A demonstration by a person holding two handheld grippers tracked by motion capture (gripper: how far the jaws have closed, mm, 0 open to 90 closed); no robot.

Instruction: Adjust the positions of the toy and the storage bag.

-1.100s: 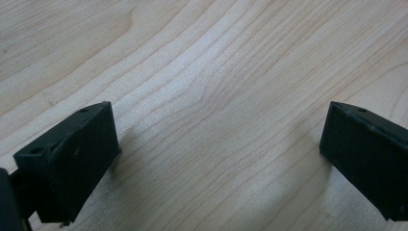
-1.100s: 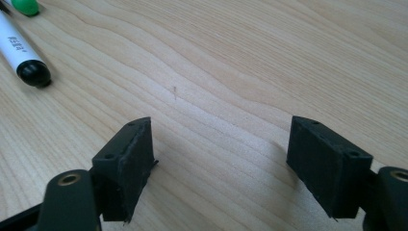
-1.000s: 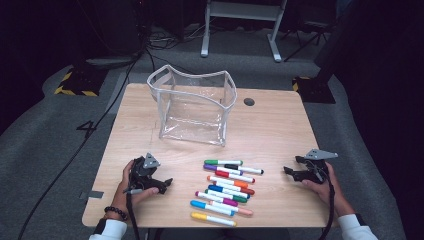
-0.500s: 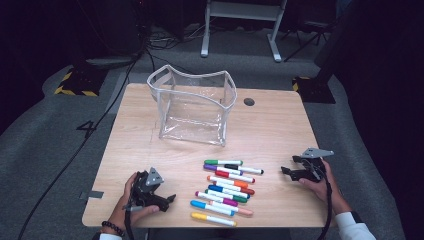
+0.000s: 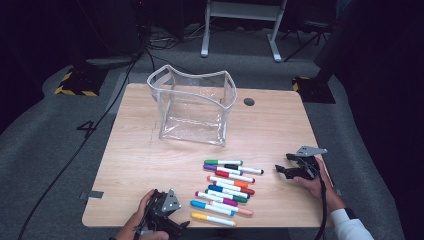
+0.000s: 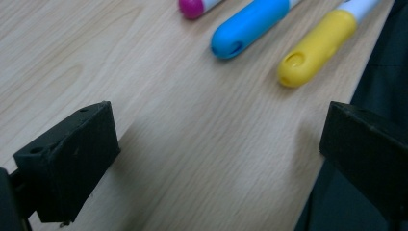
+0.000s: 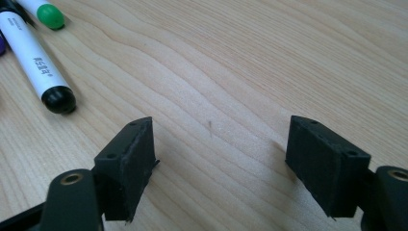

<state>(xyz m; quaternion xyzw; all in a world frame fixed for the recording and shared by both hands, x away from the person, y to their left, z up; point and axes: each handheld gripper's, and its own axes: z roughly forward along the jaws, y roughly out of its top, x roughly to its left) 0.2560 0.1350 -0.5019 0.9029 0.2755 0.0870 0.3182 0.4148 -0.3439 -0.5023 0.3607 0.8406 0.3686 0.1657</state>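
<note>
A: Markers (image 5: 227,186), a loose row of them, lie on the near half of the tabletop (image 5: 135,150), between the two hands and well in front of the clear pouch (image 5: 192,107), which stands open at the back.

B: And the grippers?

A: The left gripper (image 5: 176,228) sits low at the near edge, just beside the yellow marker (image 6: 317,50) and the blue marker (image 6: 252,24). Its fingers (image 6: 67,161) stand wide apart with only bare wood between them. The right gripper (image 5: 281,170) hovers off the right end of the row, near the black-capped marker (image 7: 41,67); its fingers (image 7: 127,161) are spread too, holding nothing.

B: What could go wrong from here?

A: The yellow one lies close to the table's edge. I'd judge that a sideways nudge from a finger could roll it off. The markers also lie tight together, some touching, so wide fingers closing on one may catch its neighbour or scatter the row. Round barrels pinched off-centre could swivel or slip out. And the pouch looks soft, with a sagging rim, so a marker dropped on that rim might bounce back out or tip it.

B: Any writing?

A: Small dark print runs along the white barrel of the black-capped marker, too blurred to read. Nothing else is legible.
</note>
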